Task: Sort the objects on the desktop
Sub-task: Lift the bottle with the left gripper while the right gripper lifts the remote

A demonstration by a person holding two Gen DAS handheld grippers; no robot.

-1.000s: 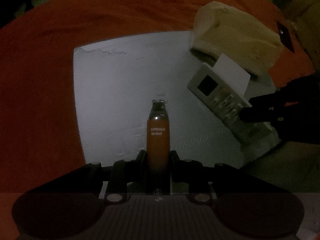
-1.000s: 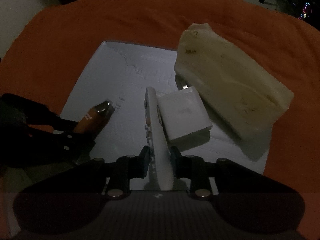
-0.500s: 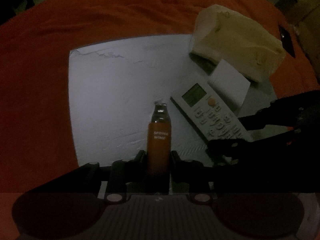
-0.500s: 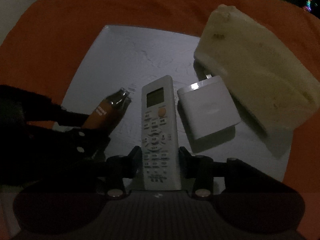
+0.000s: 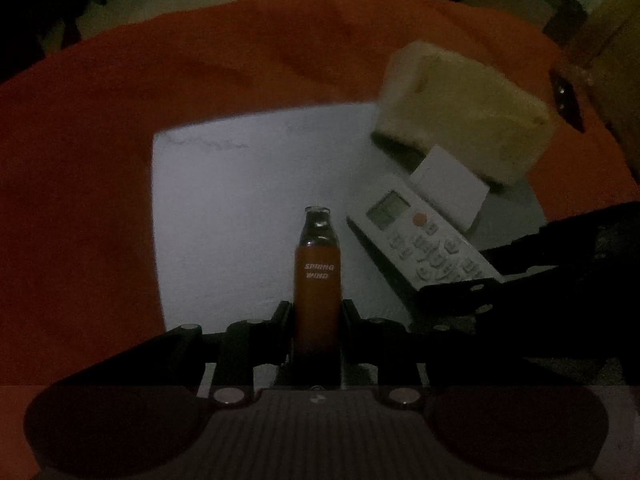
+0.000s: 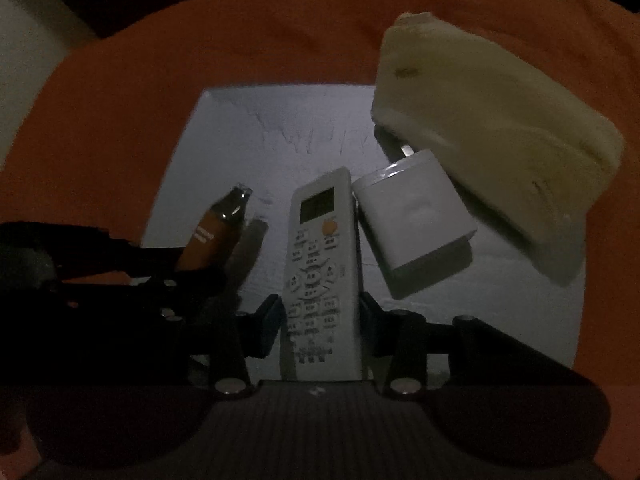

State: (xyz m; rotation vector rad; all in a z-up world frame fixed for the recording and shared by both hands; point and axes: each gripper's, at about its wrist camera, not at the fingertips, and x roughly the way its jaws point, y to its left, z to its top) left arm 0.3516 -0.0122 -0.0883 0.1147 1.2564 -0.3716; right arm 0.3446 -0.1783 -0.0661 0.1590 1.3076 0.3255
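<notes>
Both grippers point steeply down at a white mat (image 5: 240, 208) laid on an orange cloth (image 5: 80, 160). Light is dim.

Left gripper (image 5: 316, 312): jaws nearly together, pads clamped on the lower body of an orange bottle (image 5: 318, 280) marked SPRING WIND. In the left wrist view the bottle's long axis runs 6 to 12 o'clock, its clear cap at 12. In the right wrist view the same bottle (image 6: 218, 228) leans with its cap toward 1 o'clock.

Right gripper (image 6: 320, 316): jaws set wider and closing, with a white remote control (image 6: 320, 264) between them. Whether the pads press it I cannot tell. The remote lies face up on the mat, long axis 6 to 12 o'clock, its display end at 12. In the left wrist view the remote (image 5: 420, 240) sits at 2 o'clock from the bottle.

A white charger block (image 6: 412, 216) lies just beside the remote at its 2 o'clock, and touching a cream padded pouch (image 6: 492, 132) beyond.
</notes>
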